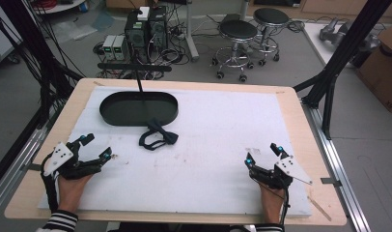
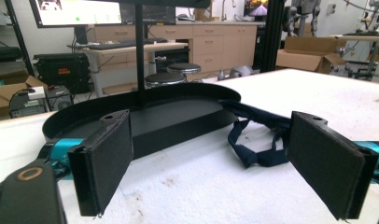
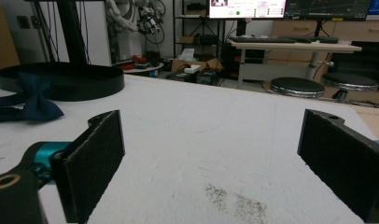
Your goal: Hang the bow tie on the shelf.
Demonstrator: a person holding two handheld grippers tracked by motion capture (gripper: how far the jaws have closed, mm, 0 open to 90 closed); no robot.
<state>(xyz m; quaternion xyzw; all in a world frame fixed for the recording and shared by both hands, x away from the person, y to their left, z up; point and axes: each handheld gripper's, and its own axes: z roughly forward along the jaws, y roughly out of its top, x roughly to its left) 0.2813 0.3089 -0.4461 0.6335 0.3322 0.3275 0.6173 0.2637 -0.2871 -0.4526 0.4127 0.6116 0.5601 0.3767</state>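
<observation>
A dark navy bow tie (image 1: 158, 136) with its strap lies on the white mat just in front of a black oval tray (image 1: 138, 107). In the left gripper view the bow tie (image 2: 260, 135) rests against the tray's (image 2: 145, 119) near wall. My left gripper (image 1: 98, 147) rests open at the mat's left edge, well short of the bow tie, jaws wide with nothing between them (image 2: 215, 168). My right gripper (image 1: 263, 154) sits open near the front right, far from the bow tie (image 3: 31, 105) and tray (image 3: 66, 79); its jaws (image 3: 211, 163) are empty.
A white mat (image 1: 208, 140) covers most of the wooden table (image 1: 300, 111). A black post (image 1: 137, 77) rises behind the tray. Stools (image 1: 237, 34), computers and cables stand on the floor beyond the far edge. A dark stain (image 3: 234, 198) marks the mat.
</observation>
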